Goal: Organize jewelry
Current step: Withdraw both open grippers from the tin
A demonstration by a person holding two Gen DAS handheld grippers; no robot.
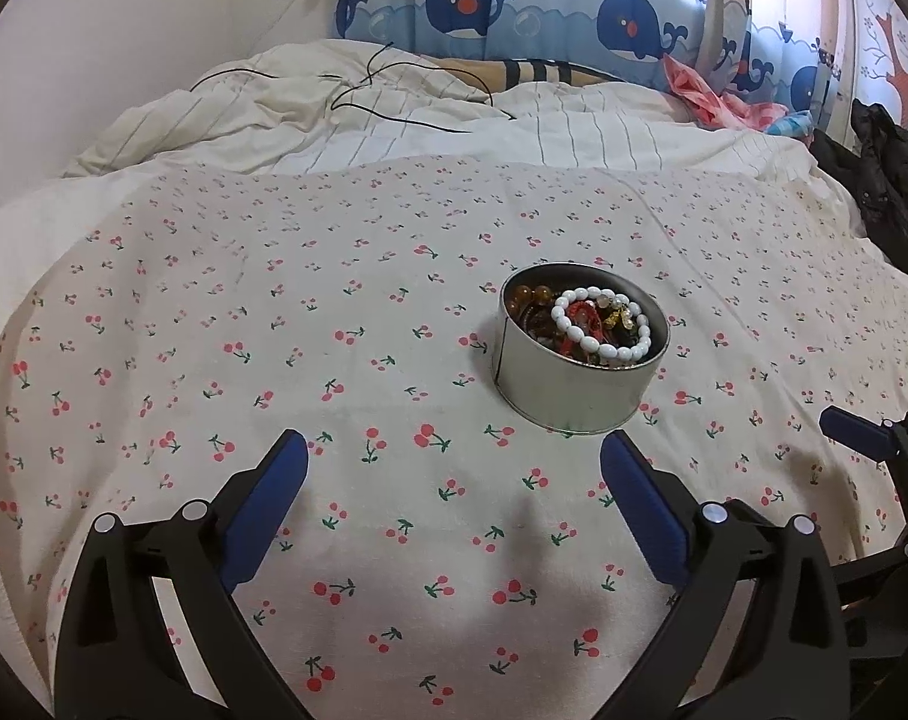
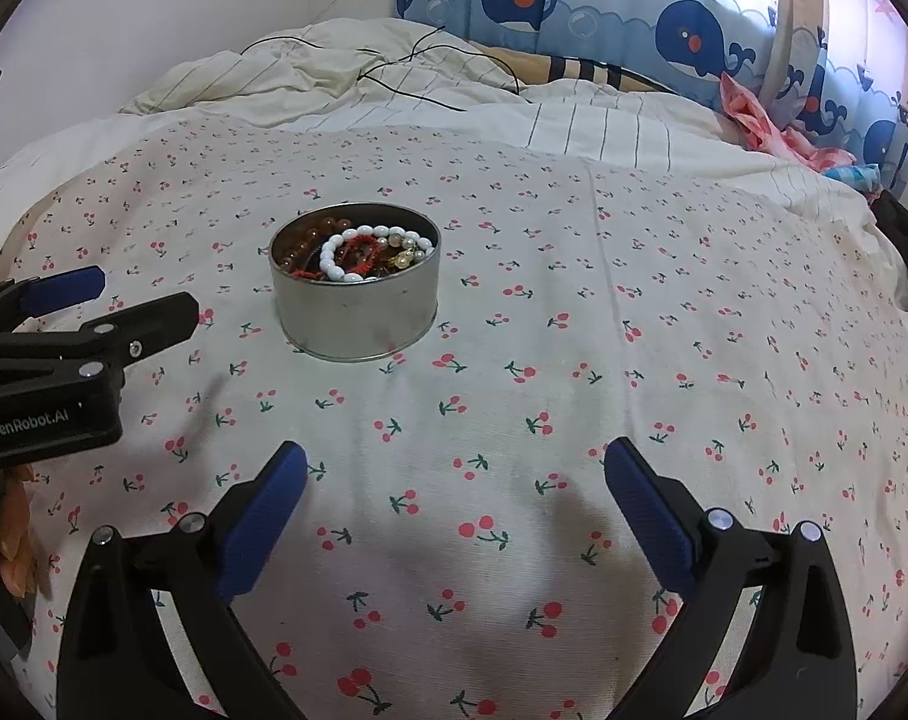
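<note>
A round silver tin (image 1: 568, 390) (image 2: 358, 318) stands on the cherry-print cloth, filled with jewelry. On top lies a white bead bracelet (image 1: 598, 324) (image 2: 358, 252), with amber beads (image 1: 529, 294) (image 2: 310, 240) and red pieces beside it. My left gripper (image 1: 454, 450) is open over bare cloth, just short of the tin, which sits ahead and slightly right. My right gripper (image 2: 454, 456) is open too, nothing between its fingers, with the tin ahead to its left. Each gripper shows at the edge of the other's view: the right one (image 1: 874, 438), the left one (image 2: 94, 312).
The cherry-print cloth (image 1: 274, 330) covers a bed. Behind it lie a rumpled white striped quilt (image 1: 346, 114) with a thin black cable (image 1: 406, 96), a whale-print curtain (image 1: 574, 6), pink clothing (image 1: 706, 96) and dark clothing (image 1: 886, 180) at the right edge.
</note>
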